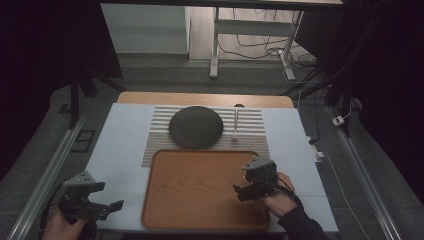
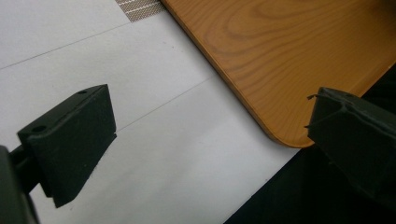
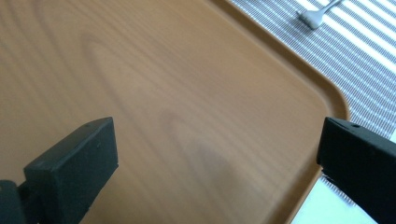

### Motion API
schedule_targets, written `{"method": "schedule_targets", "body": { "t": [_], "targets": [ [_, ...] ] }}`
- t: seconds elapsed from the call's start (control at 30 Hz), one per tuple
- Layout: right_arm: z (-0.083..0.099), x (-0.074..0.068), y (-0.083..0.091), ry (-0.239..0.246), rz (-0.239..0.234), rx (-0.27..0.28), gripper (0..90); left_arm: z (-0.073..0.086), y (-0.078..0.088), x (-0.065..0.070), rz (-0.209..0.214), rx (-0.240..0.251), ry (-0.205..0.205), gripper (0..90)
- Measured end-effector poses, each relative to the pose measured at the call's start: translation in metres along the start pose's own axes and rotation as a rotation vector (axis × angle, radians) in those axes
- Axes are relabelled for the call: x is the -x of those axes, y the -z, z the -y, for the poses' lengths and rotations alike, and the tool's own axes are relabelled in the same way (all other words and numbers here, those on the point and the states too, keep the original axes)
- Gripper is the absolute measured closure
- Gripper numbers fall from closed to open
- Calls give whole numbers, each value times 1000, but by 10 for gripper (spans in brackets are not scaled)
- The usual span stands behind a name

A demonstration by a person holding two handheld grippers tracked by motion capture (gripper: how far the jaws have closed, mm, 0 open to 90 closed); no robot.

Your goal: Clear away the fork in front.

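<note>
Sitting on the white worktop, a wooden tray is lying at the near middle, its far edge overlapping a striped mat. A dark round plate is resting on that mat just beyond the tray, and a pale fork is lying on the mat to the plate's right, apart from it, with its tines towards the tray.

The left gripper is hovering over the near left corner of the worktop, held by the person's left hand, well left of the tray. In the left gripper view its fingers are standing wide apart with nothing between them, framing bare white worktop and the tray's rounded near corner.

The right gripper is hanging over the right part of the tray, gripped by the right hand. In the right gripper view its fingers are also spread wide and holding nothing, looking down on the tray's wood grain, with the mat and the fork's tines beyond the tray's far corner.
</note>
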State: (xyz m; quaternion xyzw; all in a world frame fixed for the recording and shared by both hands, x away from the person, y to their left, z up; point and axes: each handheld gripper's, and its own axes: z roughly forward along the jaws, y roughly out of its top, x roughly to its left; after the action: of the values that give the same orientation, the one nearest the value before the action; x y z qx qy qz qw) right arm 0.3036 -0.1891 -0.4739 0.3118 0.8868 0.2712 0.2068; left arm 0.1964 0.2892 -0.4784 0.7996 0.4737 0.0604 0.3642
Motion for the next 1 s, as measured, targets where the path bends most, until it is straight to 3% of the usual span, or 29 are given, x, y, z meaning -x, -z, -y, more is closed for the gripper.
{"method": "schedule_targets", "body": {
  "t": [0.2,0.23,0.53,1.0],
  "targets": [
    [-6,2,-10,27,28,-10,0,0,0,0,-1,-3,-1,9],
    [-9,3,-13,50,52,-15,0,0,-1,0,0,-4,-2,10],
    [-21,9,-30,112,111,-29,0,-1,-1,0,1,-11,-3,11],
    [-40,23,-52,163,183,-52,0,-1,-1,0,3,-12,-4,12]
  ]
}}
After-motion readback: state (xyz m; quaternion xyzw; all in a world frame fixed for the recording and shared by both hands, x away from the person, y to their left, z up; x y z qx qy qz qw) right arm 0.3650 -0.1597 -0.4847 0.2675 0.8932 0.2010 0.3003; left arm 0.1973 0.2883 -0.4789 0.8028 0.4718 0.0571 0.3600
